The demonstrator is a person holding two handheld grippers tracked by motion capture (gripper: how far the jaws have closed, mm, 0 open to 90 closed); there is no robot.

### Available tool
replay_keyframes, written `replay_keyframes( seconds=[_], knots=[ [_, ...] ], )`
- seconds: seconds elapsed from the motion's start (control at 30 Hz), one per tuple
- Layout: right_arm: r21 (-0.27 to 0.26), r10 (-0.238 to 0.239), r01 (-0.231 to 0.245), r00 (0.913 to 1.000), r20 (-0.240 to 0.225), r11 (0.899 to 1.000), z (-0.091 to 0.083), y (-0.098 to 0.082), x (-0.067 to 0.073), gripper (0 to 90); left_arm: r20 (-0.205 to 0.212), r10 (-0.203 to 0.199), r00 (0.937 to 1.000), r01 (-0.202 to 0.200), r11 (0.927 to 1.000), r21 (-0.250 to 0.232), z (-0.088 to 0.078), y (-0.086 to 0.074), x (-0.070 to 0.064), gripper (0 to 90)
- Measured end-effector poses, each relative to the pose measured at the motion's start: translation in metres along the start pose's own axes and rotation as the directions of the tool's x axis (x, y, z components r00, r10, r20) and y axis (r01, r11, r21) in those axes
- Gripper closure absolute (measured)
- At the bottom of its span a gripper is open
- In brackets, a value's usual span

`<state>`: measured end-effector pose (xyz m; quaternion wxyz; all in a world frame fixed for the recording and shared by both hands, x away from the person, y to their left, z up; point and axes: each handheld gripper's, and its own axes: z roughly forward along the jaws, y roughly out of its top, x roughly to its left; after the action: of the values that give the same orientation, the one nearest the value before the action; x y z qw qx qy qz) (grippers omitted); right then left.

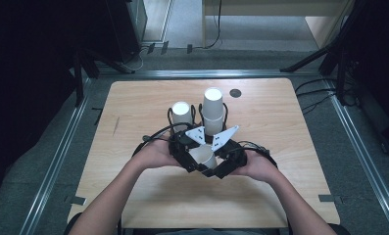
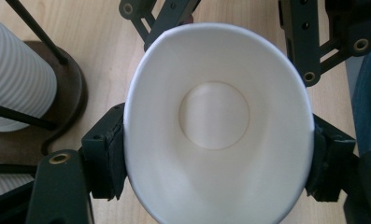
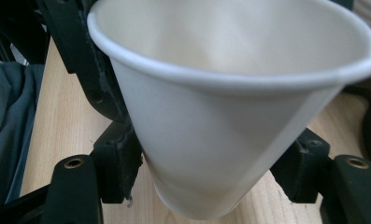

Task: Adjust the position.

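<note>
Over the middle of the table a white paper cup (image 1: 205,156) is held between both grippers. In the left gripper view its mouth (image 2: 216,121) faces the camera, squeezed to an oval. My left gripper (image 2: 218,158) is shut on it, its pads (image 2: 109,156) pressing both sides of the rim. In the right gripper view the cup's side wall (image 3: 211,140) tapers downward. My right gripper (image 3: 211,163) grips its lower part, with a pad (image 3: 122,161) against each side. From above, the left gripper (image 1: 186,157) and right gripper (image 1: 227,161) meet at the cup.
Two stacks of white cups stand in black wire holders behind the grippers, a short one (image 1: 181,113) and a taller one (image 1: 213,108). A ribbed stack (image 2: 15,84) on a dark round base is close to the left gripper. A dark disc (image 1: 235,93) lies near the table's far edge.
</note>
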<state>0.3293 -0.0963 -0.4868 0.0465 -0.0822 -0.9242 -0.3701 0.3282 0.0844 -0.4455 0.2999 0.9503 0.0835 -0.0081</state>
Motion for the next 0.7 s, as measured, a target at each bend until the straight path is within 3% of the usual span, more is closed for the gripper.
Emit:
replay_keyframes(
  seconds=[0.1, 0.17, 0.23, 0.37, 0.47, 0.53, 0.63, 0.7],
  knots=[
    [0.001, -0.004, 0.004, 1.0, -0.004, 1.0, 0.0, 0.0, 0.001, 32.1, 0.003, -0.002, 1.0, 0.003, 0.9998, -0.018, -0.001, -0.002, 0.0, 21.5],
    [-0.011, -0.014, 0.014, 0.9999, 0.006, 1.0, -0.001, 0.001, 0.001, 31.8, -0.017, -0.006, 0.9998, 0.005, 0.9987, -0.05, -0.003, -0.003, 0.0, 18.0],
    [-0.025, -0.011, 0.012, 0.9998, 0.016, 1.0, -0.005, 0.001, 0.0, 31.7, -0.018, -0.038, 0.9991, 0.037, 0.9963, -0.078, -0.004, -0.005, 0.001, 12.2],
    [-0.034, -0.009, 0.01, 0.9997, 0.025, 0.999, -0.008, 0.001, -0.001, 31.7, -0.008, -0.08, 0.9968, 0.078, 0.9889, -0.126, -0.006, -0.013, 0.003, 12.9],
    [-0.043, -0.007, 0.008, 0.9996, 0.027, 0.999, -0.01, 0.0, -0.002, 31.6, 0.009, -0.095, 0.9954, 0.096, 0.9818, -0.164, -0.007, -0.018, 0.004, 12.9],
    [-0.047, -0.004, 0.006, 0.9996, 0.027, 0.999, -0.011, 0.0, -0.002, 31.6, 0.04, -0.124, 0.9914, 0.13, 0.9703, -0.204, -0.006, -0.023, 0.005, 13.0],
    [-0.052, -0.002, 0.004, 0.9997, 0.023, 0.999, -0.012, 0.001, -0.001, 31.6, 0.037, -0.13, 0.9908, 0.135, 0.9644, -0.227, -0.007, -0.026, 0.005, 13.3],
    [-0.057, -0.005, 0.007, 0.9997, 0.026, 0.998, -0.013, 0.0, -0.002, 31.5, 0.051, -0.137, 0.9892, 0.146, 0.9545, -0.26, -0.006, -0.028, 0.004, 13.6]
  ],
)
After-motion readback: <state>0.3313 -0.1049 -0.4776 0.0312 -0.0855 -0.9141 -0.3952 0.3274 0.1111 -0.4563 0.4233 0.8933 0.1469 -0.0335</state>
